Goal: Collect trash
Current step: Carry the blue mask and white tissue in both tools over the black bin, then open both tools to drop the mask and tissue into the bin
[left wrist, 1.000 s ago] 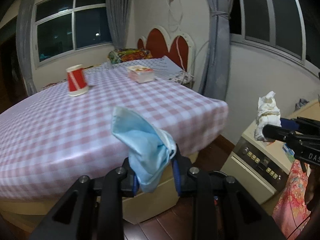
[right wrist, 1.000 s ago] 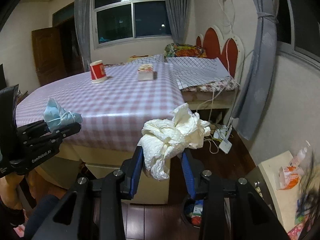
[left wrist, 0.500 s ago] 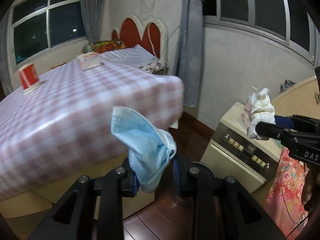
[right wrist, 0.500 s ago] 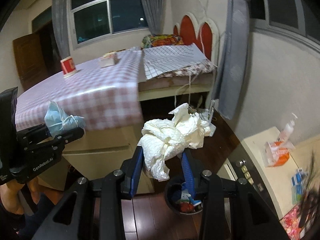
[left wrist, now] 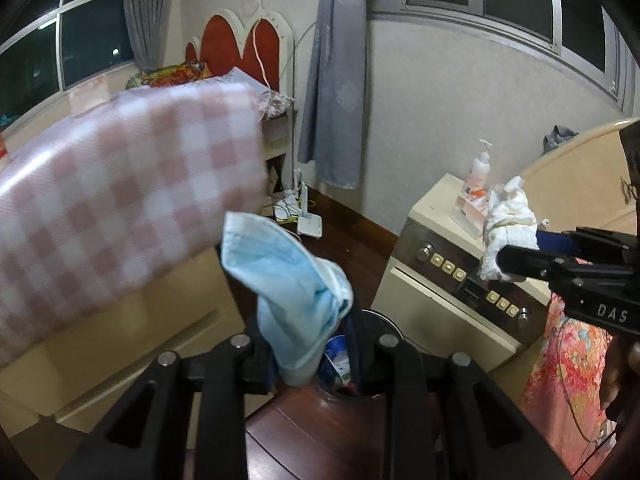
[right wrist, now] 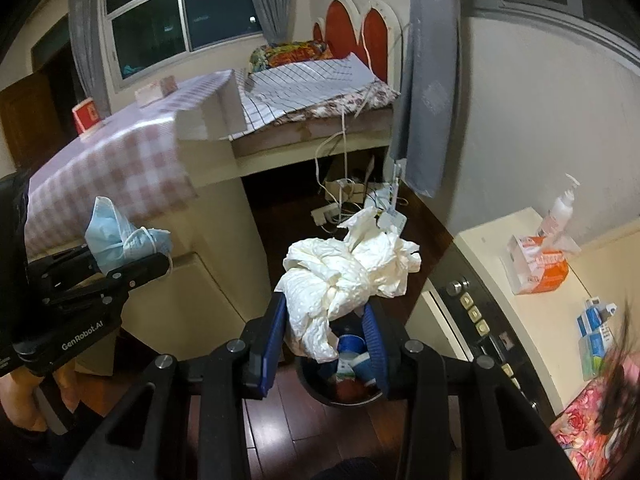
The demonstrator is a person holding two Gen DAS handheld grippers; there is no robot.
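Note:
My left gripper (left wrist: 312, 344) is shut on a crumpled blue face mask (left wrist: 288, 284), held above a dark round trash bin (left wrist: 372, 384) on the wooden floor; the mask also shows in the right wrist view (right wrist: 120, 236). My right gripper (right wrist: 326, 336) is shut on a wad of white tissue paper (right wrist: 344, 276), directly over the same bin (right wrist: 340, 380), which holds blue cups and other rubbish. The tissue also shows at the right of the left wrist view (left wrist: 504, 224).
A table with a pink checked cloth (left wrist: 120, 184) stands to the left, with a red cup (right wrist: 86, 116) on it. A cream cabinet with a dark control panel (left wrist: 460, 272) stands right of the bin, carrying a pump bottle (right wrist: 560, 208) and an orange box (right wrist: 540, 264). Cables and a power strip (right wrist: 348, 200) lie on the floor beyond.
Both grippers have swung right and tipped down from the table toward the floor. The trash bin has come into view beneath both loads. Both holds are unchanged.

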